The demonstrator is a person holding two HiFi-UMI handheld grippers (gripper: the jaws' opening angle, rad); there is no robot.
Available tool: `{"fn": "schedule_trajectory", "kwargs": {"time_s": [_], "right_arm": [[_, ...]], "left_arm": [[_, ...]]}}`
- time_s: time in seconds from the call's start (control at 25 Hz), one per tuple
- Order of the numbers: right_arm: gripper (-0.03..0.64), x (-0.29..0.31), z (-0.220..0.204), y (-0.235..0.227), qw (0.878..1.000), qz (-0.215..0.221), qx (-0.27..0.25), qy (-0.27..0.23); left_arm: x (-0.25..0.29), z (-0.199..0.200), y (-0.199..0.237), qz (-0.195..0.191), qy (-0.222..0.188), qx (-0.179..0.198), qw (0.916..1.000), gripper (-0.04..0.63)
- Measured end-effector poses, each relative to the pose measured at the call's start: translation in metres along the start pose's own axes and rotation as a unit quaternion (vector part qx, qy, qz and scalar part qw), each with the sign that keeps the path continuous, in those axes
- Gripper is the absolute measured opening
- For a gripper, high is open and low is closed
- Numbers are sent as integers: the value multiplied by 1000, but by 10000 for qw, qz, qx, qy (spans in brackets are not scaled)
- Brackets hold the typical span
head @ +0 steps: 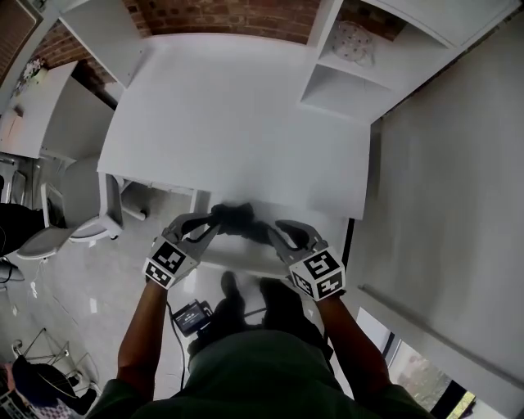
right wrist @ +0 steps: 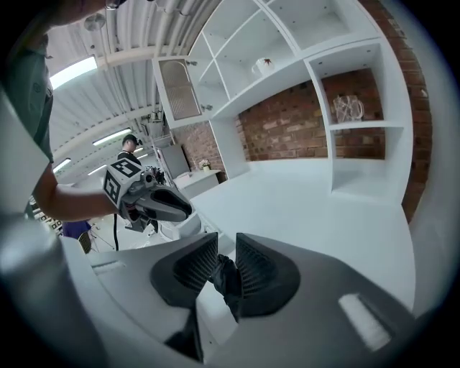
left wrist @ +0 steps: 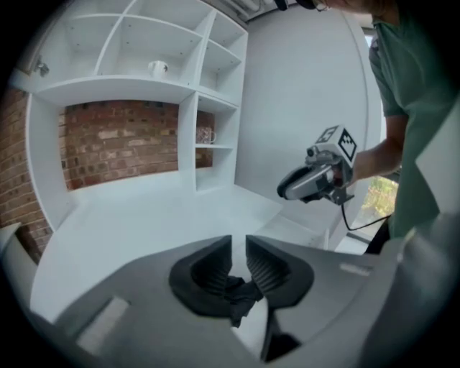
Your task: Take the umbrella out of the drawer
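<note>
Gripped umbrella [head: 237, 219], white desk [head: 237, 114], brick wall [head: 237, 16]

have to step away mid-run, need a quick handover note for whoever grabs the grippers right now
Left gripper: jaws nearly together, pinching black fabric of the umbrella.
Right gripper: the same, with a fold of the fabric between its jaws.
Umbrella: bunched between the two grippers at the front edge of the white desk, over what looks like the pulled-out drawer. I cannot tell whether it rests on anything.
Done: both grippers have hold of the umbrella.
To do: bring it clear of the drawer, probably onto the desk. Both grips are on fabric only, so move gently.
</note>
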State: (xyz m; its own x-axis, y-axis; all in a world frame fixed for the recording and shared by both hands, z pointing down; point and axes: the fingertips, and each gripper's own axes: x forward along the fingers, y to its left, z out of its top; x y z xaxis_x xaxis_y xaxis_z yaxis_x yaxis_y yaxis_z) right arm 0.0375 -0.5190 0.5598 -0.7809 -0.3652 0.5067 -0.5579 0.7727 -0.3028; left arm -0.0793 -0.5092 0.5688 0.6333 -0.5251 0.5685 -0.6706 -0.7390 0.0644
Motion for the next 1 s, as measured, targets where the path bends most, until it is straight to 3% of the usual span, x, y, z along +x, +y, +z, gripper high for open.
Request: {"fn": "schedule_trajectory", "kwargs": {"time_s": [0.6,1.0], "right_arm": [[193,75,-119,-32,9929,213,-90,1164],[261,107,-194,-42,9799,338,-173,1958]], "left_arm": [[86,-109,12,-452,931,-141,9945,178],[131,-178,16,-436,1749,405,9828,332]]}}
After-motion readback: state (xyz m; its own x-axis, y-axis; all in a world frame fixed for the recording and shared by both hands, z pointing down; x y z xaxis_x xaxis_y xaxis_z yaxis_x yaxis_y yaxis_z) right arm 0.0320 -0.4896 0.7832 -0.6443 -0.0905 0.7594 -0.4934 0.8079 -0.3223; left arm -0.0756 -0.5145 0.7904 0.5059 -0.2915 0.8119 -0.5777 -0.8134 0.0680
